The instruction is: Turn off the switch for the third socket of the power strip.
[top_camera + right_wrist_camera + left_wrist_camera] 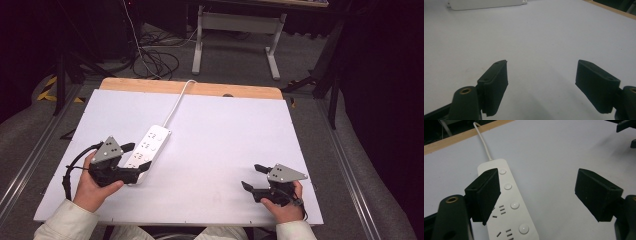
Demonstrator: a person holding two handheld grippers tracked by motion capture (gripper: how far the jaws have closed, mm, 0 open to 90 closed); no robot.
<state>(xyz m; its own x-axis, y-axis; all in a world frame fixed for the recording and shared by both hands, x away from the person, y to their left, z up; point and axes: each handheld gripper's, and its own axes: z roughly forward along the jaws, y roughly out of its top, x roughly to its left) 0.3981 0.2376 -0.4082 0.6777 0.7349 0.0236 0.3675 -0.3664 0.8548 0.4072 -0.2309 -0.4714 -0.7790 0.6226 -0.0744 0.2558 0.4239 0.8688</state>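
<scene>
A white power strip [146, 148] lies on the white table top [215, 130], its white cable [176, 102] running to the far edge. My left gripper [137, 157] is open at the strip's near end, one jaw on each side of it. In the left gripper view the power strip [507, 202] with its round buttons passes under the left jaw, and the jaws stand wide apart. My right gripper [252, 177] is open over bare table at the front right. In the right gripper view, between my right gripper's [541, 87] jaws there is only table, and the power strip [484, 3] lies far off.
A wooden strip [190, 88] borders the table's far edge. Beyond it stand a white metal frame [237, 35] and loose black cables [155, 60] on the grey floor. Dark stands flank both sides of the table.
</scene>
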